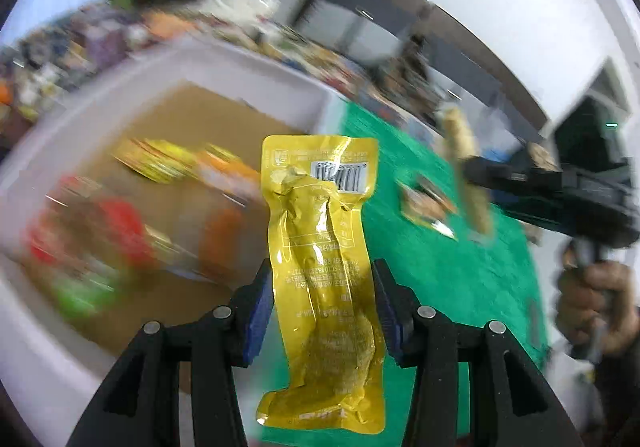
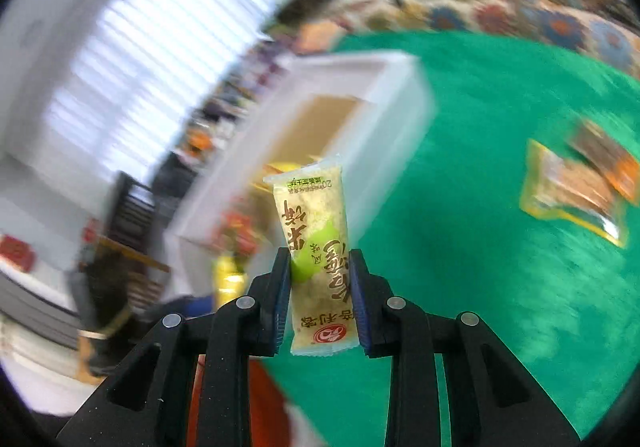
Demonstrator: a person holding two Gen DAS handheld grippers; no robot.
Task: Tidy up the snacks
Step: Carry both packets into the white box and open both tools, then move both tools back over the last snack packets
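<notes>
Gripping yellow pouch (image 1: 320,271) in left gripper (image 1: 323,311), right gripper (image 2: 320,297) clamping rice cracker (image 2: 316,259)

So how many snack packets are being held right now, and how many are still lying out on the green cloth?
Held in the grippers: 2, the yellow pouch in the left gripper and the pale rice cracker packet in the right gripper.
Lying on the green cloth: 2, a yellow-edged packet and an orange packet.
Total: 4

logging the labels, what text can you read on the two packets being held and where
"米饼" on the pale rice cracker packet in the right gripper, seen upside down.
"20" in its small green line; the rest is too small.
Yellow packet in the left gripper: barcode and mirrored print, unreadable.
</notes>
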